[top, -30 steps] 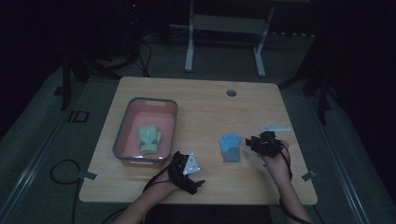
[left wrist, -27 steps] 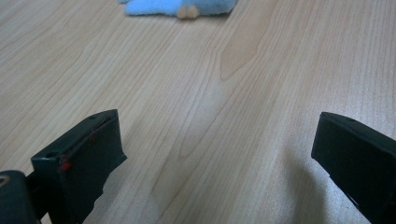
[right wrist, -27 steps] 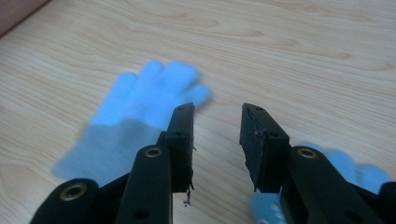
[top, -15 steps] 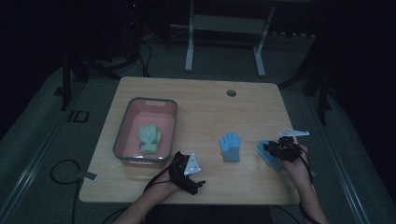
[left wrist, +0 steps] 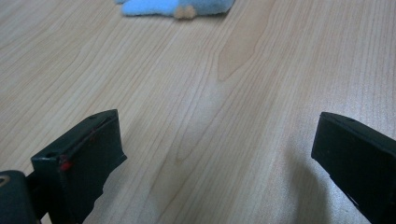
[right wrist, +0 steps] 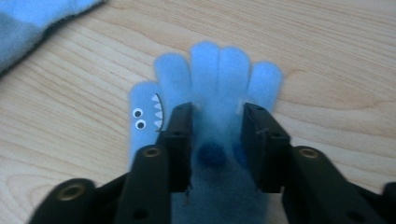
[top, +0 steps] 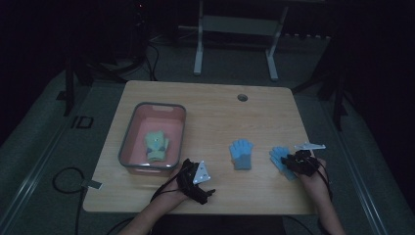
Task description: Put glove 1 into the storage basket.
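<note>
Evidently the step in hand is picking up the blue shark-face glove (right wrist: 205, 121) that lies flat near the table's (top: 210, 105) right edge: the right gripper (right wrist: 215, 135) has its jaws down on the glove's palm and pinching the fleece between them, having just closed a little further. Next, I judge, comes a lift and a carry toward the pink bin (top: 131, 142), where a green glove (top: 156, 146) already lies (a second blue glove (top: 241, 153) waits mid-table). The left gripper (top: 196, 180) rests idle at the front edge, jaws wide apart over bare wood. Only the right gripper view reveals the glove's googly eyes and teeth; the high view gives the layout.
</note>
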Action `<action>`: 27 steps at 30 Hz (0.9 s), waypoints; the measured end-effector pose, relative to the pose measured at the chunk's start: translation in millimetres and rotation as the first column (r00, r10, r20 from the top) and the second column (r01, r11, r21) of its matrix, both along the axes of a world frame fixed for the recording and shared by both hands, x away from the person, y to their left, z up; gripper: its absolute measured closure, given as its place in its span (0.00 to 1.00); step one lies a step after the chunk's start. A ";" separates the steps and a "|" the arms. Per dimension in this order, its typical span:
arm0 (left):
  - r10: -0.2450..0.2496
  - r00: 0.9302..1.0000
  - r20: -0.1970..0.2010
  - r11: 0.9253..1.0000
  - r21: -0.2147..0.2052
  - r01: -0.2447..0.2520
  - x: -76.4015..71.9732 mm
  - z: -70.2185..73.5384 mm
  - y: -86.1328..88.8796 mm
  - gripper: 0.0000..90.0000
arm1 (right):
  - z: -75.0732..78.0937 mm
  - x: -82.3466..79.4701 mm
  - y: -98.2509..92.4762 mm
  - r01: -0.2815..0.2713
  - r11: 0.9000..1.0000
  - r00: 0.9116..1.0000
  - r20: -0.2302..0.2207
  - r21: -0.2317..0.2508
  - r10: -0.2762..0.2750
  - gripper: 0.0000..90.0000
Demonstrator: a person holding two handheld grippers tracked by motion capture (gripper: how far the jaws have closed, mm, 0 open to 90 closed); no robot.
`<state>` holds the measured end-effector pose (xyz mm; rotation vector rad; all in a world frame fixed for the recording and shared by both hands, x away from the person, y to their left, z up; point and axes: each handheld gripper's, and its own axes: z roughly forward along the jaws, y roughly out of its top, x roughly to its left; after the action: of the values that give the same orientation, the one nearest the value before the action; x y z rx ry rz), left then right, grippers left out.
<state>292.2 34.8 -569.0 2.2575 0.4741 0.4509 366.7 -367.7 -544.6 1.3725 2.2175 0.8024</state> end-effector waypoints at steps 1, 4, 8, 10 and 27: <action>0.000 1.000 0.000 1.000 0.000 0.000 -0.2 0.0 0.0 0.02 | -0.3 -0.9 1.4 0.002 1.000 1.000 0.004 -0.001 -0.002 0.79; 0.001 1.000 0.001 1.000 0.000 -0.001 -0.2 0.1 0.0 0.02 | -0.9 -2.6 4.5 0.017 1.000 1.000 0.013 -0.003 -0.017 0.91; 0.004 1.000 0.003 1.000 -0.002 -0.004 0.3 0.1 -0.2 0.02 | 2.9 -2.4 9.5 0.064 0.998 0.998 0.020 0.001 -0.064 0.95; 0.004 1.000 0.003 1.000 -0.005 -0.004 0.4 0.3 -0.4 0.02 | 12.6 -2.1 13.4 0.111 0.993 0.993 0.041 0.041 -0.112 0.95; 0.010 1.000 0.005 1.000 -0.014 -0.010 0.0 1.4 -0.4 0.02 | 42.2 5.6 52.1 0.330 0.934 0.937 0.072 0.139 -0.342 0.95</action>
<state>292.2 34.4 -567.6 2.2409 0.4844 0.4571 372.3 -315.6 -502.4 1.6779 1.8148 0.8693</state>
